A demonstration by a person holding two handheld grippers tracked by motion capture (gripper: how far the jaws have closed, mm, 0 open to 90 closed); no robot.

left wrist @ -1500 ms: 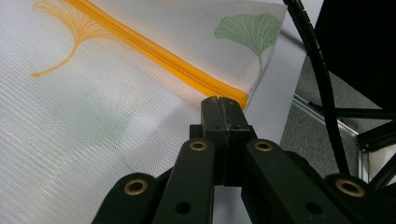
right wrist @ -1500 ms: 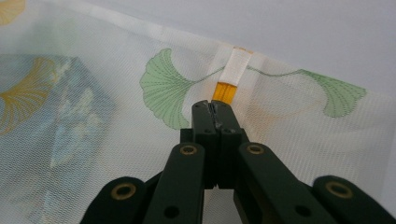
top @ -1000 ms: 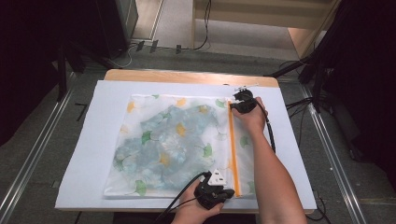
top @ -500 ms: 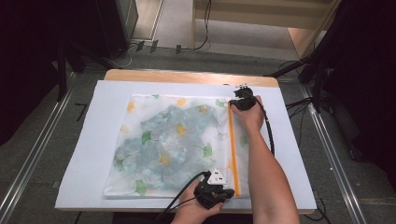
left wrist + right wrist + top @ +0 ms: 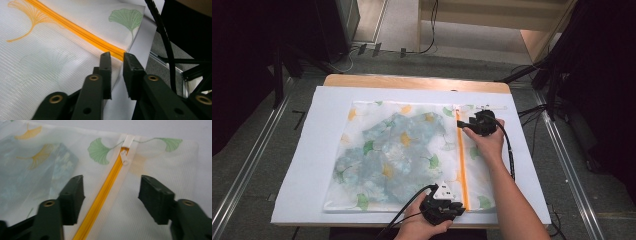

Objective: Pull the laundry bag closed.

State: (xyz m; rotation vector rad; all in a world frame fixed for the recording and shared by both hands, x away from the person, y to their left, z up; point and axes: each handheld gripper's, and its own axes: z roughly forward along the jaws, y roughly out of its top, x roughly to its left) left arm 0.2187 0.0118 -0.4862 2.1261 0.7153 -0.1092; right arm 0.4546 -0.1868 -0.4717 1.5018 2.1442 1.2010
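The setting is a laboratory recording station. A wooden table (image 5: pixel 412 81) under a white sheet (image 5: pixel 307 165) stands on grey carpet. Aluminium frame rails (image 5: pixel 242 172) run well left and right of the grippers. Black stands and loose cables (image 5: pixel 532 112) lie beyond them, with dark equipment at the far edge.

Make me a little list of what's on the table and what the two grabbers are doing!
Bag: mesh bag with leaf prints, flat on white sheet
Inside: bluish patterned cloth
Zipper: orange zipper, slider at far end
Left gripper: at zipper's near end, jaws slightly apart, just been opening
Right gripper: jaws wide either side of zipper, just been opening, nothing pinched
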